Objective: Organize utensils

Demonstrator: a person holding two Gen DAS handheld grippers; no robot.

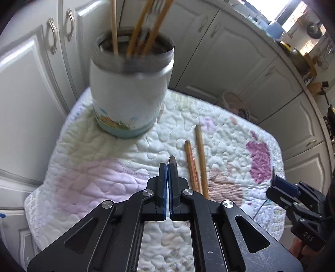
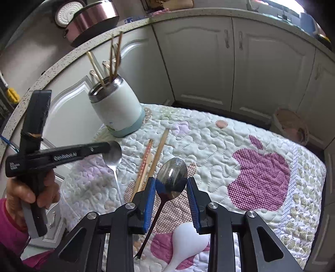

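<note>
A white utensil jar point(image 1: 129, 94) point(image 2: 117, 108) with a steel rim and teal base stands at the far left of the quilted table cover point(image 2: 219, 146). Chopsticks and metal utensils stick out of it. My left gripper point(image 1: 168, 167) point(image 2: 107, 147) is shut on a small metal spoon point(image 2: 114, 155), whose handle hangs down; only its tip point(image 1: 172, 160) shows in the left wrist view. My right gripper point(image 2: 171, 185) point(image 1: 276, 180) is shut across the bowl of a larger metal spoon point(image 2: 171, 175), held above the cover. Two loose chopsticks point(image 1: 197, 163) point(image 2: 156, 154) lie between the jar and the grippers.
A white plastic spoon point(image 2: 184, 240) lies on the cover under the right gripper. White cabinets point(image 2: 201, 62) ring the table closely. A pink pot point(image 2: 94, 18) sits on the counter above. A woven basket point(image 2: 291, 123) stands on the floor at the right.
</note>
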